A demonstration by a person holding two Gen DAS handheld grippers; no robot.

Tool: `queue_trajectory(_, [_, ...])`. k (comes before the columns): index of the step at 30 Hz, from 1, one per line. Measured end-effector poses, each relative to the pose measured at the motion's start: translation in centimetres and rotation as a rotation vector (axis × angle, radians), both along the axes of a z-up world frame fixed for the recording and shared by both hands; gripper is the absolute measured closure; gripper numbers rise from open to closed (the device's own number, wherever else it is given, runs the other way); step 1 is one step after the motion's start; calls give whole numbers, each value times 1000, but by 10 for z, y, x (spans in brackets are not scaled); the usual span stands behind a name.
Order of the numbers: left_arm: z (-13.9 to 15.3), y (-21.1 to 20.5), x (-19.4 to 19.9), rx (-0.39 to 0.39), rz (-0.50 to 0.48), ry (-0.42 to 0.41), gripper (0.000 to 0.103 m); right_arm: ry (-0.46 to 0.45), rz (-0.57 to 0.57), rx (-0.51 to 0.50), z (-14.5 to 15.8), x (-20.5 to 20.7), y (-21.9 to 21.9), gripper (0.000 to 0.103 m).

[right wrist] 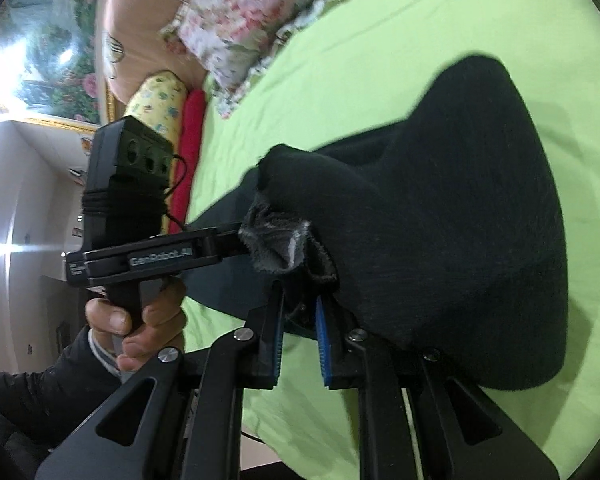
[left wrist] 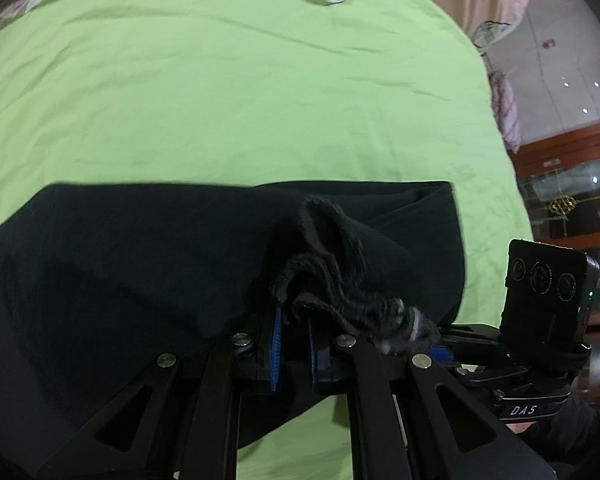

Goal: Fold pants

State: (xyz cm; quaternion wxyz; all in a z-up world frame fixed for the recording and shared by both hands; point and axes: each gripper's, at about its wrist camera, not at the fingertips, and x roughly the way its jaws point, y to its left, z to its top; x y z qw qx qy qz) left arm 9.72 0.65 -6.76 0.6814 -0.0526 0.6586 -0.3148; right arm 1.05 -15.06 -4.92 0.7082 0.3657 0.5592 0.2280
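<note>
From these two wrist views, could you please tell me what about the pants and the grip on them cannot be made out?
- Full extent of the pants: cut off at the left and bottom edges in the left wrist view, by the gripper frame in the right wrist view.
- Which end is held: bunched cloth hides it.
- Right gripper grip: cloth drapes over the jaws.
- Left gripper contact: dark folds cover it.
- Bed sheet under the pants: hidden.

Dim indoor light; window glare at left, strong fisheye bending, slight blur.
</note>
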Motion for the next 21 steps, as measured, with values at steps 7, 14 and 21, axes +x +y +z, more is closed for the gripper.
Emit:
queue_trajectory(7, [5, 16, -7, 34, 58, -36, 91, 22, 29, -29, -8, 2, 9, 76])
queue_trajectory(14, [22, 56, -15, -5, 188, -47, 83, -28, 62, -26, 13, 8, 24, 46])
queue_trajectory(21, [33, 117, -31, -3, 319, -65, 76, -52, 71, -4, 22, 16, 34, 46])
